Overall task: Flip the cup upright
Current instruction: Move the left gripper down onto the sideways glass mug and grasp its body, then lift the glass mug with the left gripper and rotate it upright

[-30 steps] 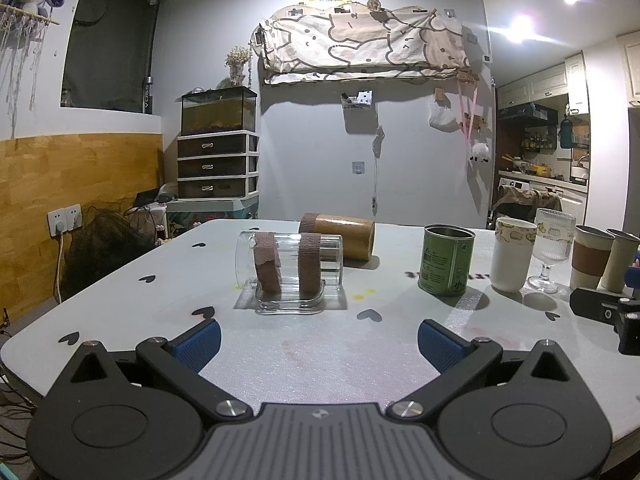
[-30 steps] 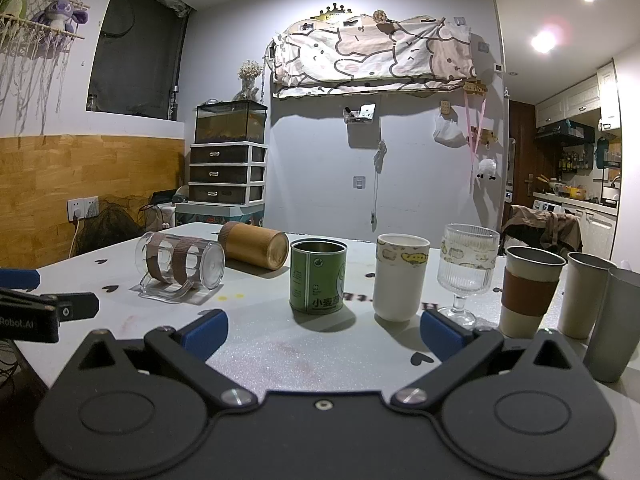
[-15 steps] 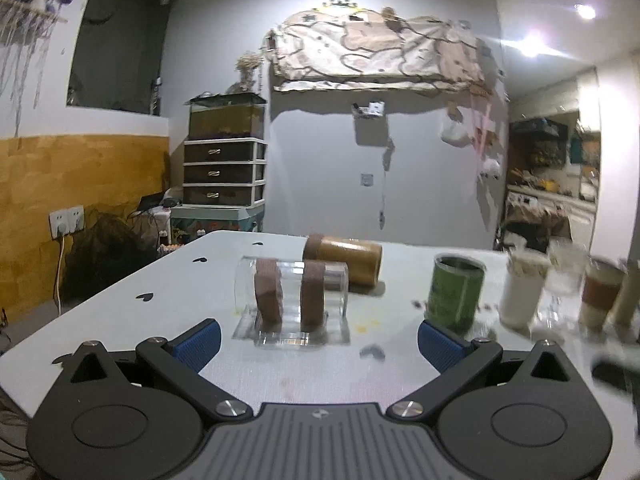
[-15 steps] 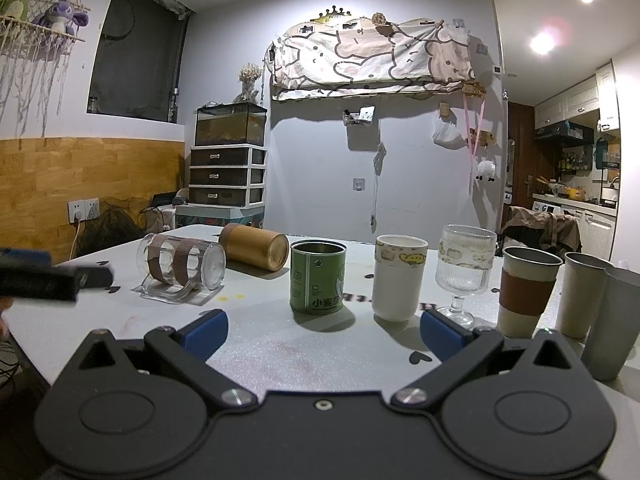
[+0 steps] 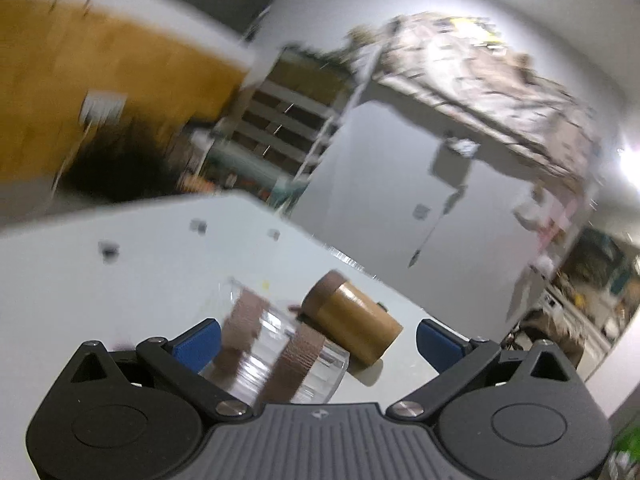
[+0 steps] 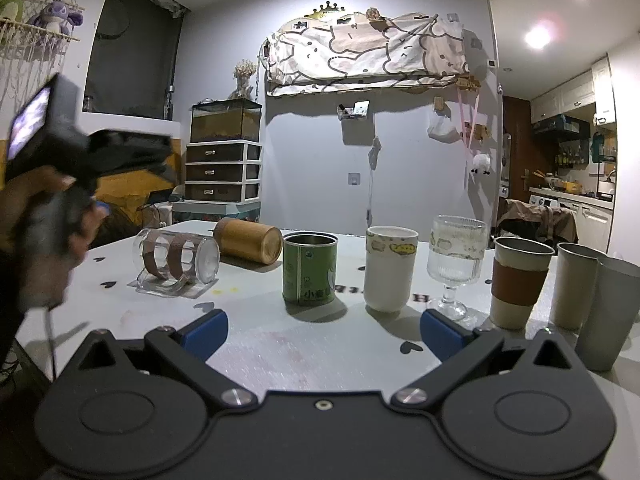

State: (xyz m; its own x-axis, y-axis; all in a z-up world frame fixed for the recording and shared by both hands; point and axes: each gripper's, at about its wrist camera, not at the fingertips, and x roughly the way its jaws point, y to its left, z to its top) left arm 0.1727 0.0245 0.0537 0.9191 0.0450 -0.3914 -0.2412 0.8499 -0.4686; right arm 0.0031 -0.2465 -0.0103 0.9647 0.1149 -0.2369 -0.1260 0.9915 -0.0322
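While lying on its side on the white table [image 6: 304,344], one clear glass cup [image 6: 178,258] with two brown bands, mouth toward the left. Just behind it, one tan cylinder [image 6: 248,242], also toppled. Upright to the right, six vessels: one green tin [image 6: 309,268], one white cup [image 6: 390,268], one stemmed glass [image 6: 456,264], one brown-sleeved cup [image 6: 520,280], two grey tumblers [image 6: 596,300]. Left gripper [image 5: 316,340] tilted (view blurred), jaws wide apart, gripping nothing, cup low between the blue pads. Right gripper [image 6: 324,330] wide open too, empty, well short of the row.
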